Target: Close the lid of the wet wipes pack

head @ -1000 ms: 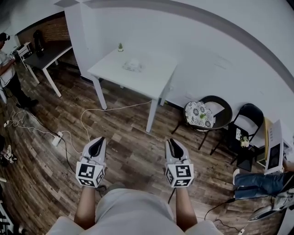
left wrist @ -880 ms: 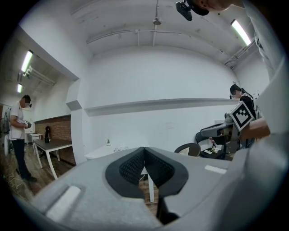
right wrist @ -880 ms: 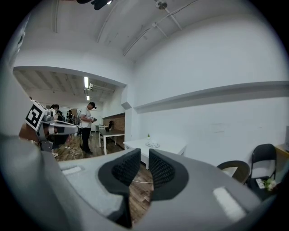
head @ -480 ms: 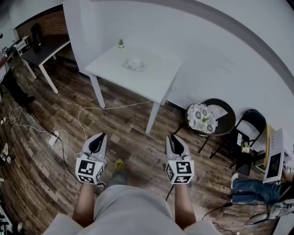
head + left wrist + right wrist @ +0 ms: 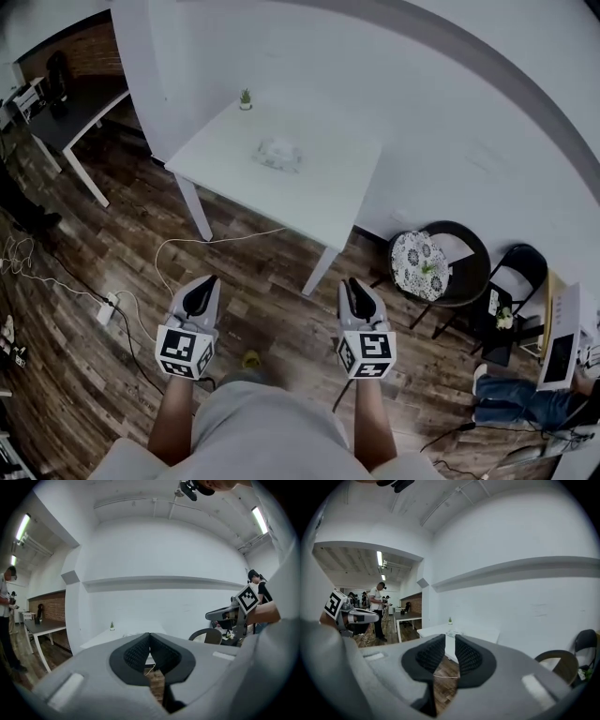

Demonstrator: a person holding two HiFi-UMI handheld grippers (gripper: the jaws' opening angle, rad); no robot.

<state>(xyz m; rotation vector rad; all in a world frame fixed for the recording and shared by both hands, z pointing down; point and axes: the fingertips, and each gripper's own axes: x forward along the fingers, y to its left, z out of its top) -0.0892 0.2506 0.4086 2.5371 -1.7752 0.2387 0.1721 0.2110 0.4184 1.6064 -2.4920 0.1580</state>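
Note:
The wet wipes pack [image 5: 279, 153] lies near the middle of a white table [image 5: 319, 192] that stands ahead of me against the wall; its lid is too small to make out. A small potted plant [image 5: 245, 97] stands at the table's far left corner. Both grippers hang over the wooden floor, well short of the table. My left gripper [image 5: 208, 282] is shut with nothing in it, its tips meeting [image 5: 150, 634]. My right gripper [image 5: 349, 284] is open by a narrow gap [image 5: 450, 638]; its jaws have just been opening, with nothing between them.
A white cable [image 5: 187, 246] runs over the floor to a power strip [image 5: 105, 308]. A round black chair with a patterned cushion [image 5: 419, 255] and a folding chair [image 5: 514, 281] stand right of the table. A second table [image 5: 75, 105] is at far left; people [image 5: 376, 609] stand beyond.
The white table and wipes pack have come nearer and lower in the head view as I walk toward them. Both grippers keep their place in front of me.

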